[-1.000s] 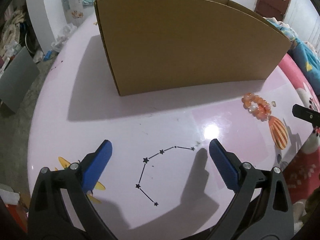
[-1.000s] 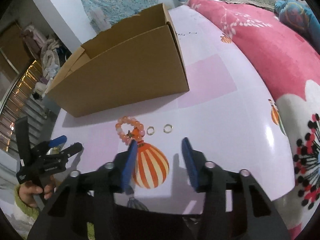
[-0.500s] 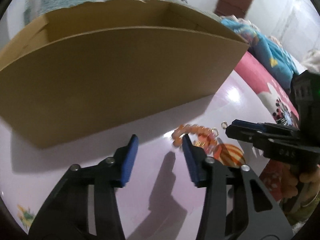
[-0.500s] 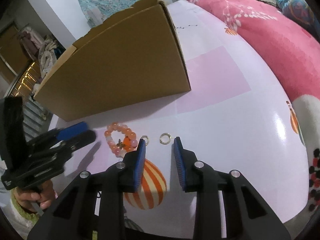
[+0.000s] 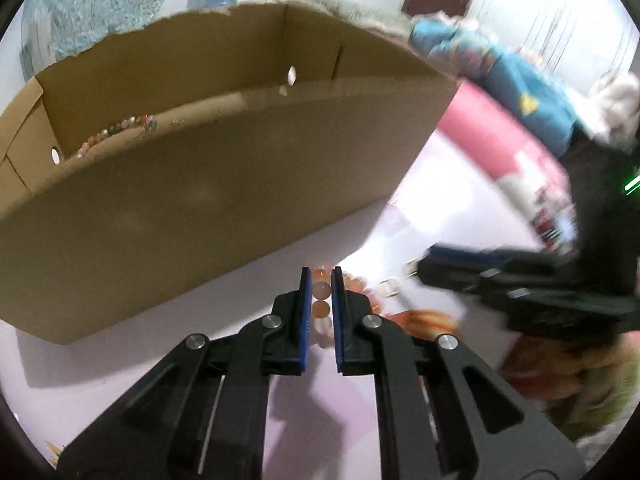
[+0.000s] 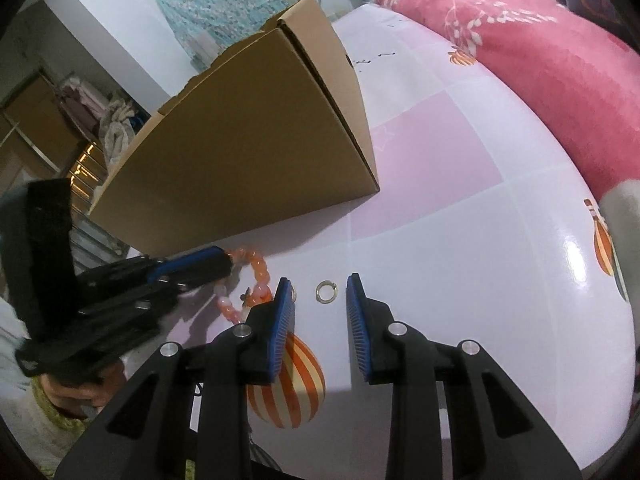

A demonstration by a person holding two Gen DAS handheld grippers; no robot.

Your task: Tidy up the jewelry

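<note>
An orange and pink bead bracelet (image 5: 322, 292) lies on the pale pink table in front of the cardboard box (image 5: 240, 184). My left gripper (image 5: 321, 276) is closing, and its blue pads press on several of the bracelet's beads. In the right wrist view the same gripper (image 6: 222, 264) reaches in from the left, with the bracelet (image 6: 258, 268) at its tip. My right gripper (image 6: 318, 280) is open just above the table. A small gold ring (image 6: 326, 292) lies between its fingertips, untouched. A second ring (image 6: 294, 294) peeks out beside its left finger.
The open box (image 6: 248, 168) holds a beaded string (image 5: 116, 132) along its far inner wall. An orange striped balloon print (image 6: 288, 384) marks the tablecloth under my right gripper. A pink flowered blanket (image 6: 520, 60) borders the table on the right. A hand (image 6: 76, 392) holds the left gripper.
My left gripper swung right from the star print to the bracelet and closed from wide open onto its beads. My right gripper narrowed and edged forward around the ring.
</note>
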